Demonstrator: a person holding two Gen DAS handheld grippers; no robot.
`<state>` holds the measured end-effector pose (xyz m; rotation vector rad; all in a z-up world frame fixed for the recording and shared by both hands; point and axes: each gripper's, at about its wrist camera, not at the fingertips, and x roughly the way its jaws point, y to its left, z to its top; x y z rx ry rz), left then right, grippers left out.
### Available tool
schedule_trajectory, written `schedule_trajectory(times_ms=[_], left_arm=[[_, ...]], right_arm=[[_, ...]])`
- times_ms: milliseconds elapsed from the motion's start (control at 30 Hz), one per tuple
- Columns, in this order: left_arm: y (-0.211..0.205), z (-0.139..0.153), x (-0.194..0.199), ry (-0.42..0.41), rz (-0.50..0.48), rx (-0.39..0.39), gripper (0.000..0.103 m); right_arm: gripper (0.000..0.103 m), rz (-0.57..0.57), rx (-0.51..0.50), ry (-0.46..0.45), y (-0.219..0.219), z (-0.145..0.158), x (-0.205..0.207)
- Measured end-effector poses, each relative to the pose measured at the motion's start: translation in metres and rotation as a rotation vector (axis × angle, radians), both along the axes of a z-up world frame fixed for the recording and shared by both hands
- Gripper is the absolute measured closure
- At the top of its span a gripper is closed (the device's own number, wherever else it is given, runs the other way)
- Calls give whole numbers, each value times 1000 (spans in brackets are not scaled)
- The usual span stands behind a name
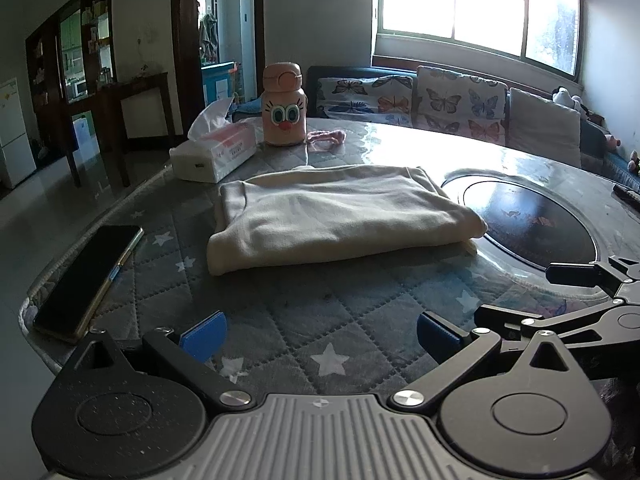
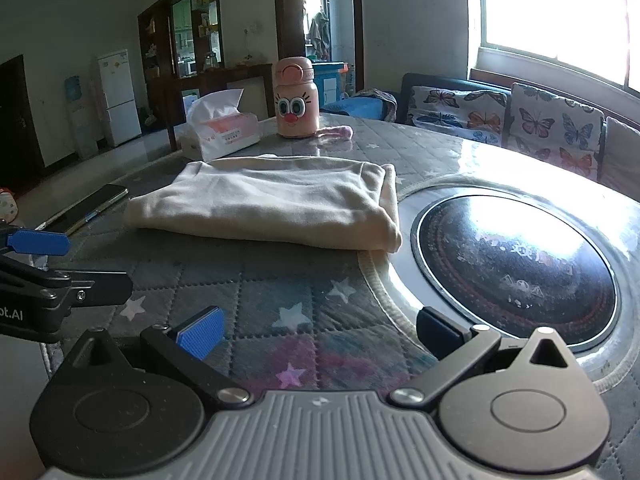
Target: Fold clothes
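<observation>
I see my right gripper (image 2: 320, 334) wide open over the quilted cover (image 2: 264, 292), holding nothing. Ahead lies the folded cream garment (image 2: 268, 208), flat, its right edge just beside the dark round inset (image 2: 516, 268). Behind it stand a tissue box (image 2: 220, 132) and pink bottle (image 2: 295, 98). A phone (image 2: 86, 208) lies left; my left gripper (image 2: 48, 264) pokes in there.

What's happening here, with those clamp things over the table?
A person is folding clothes using two hand-held grippers. Right now a cream garment lies folded in a neat stack on the quilted table cover, next to a round dark glass plate. Both the left gripper and the right gripper hang open in front of it, holding nothing and not touching the cloth. A phone, a tissue box and a pink cartoon bottle sit around it.
</observation>
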<state>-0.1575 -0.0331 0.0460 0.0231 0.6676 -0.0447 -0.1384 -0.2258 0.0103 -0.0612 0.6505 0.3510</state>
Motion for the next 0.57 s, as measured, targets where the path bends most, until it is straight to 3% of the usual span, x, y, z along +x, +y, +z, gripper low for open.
schedule_trajectory(times_ms=[567], left_arm=[[-1,4,-3,-17,6,2,0]], right_arm=[[0,2,17,0,1,1,-2]])
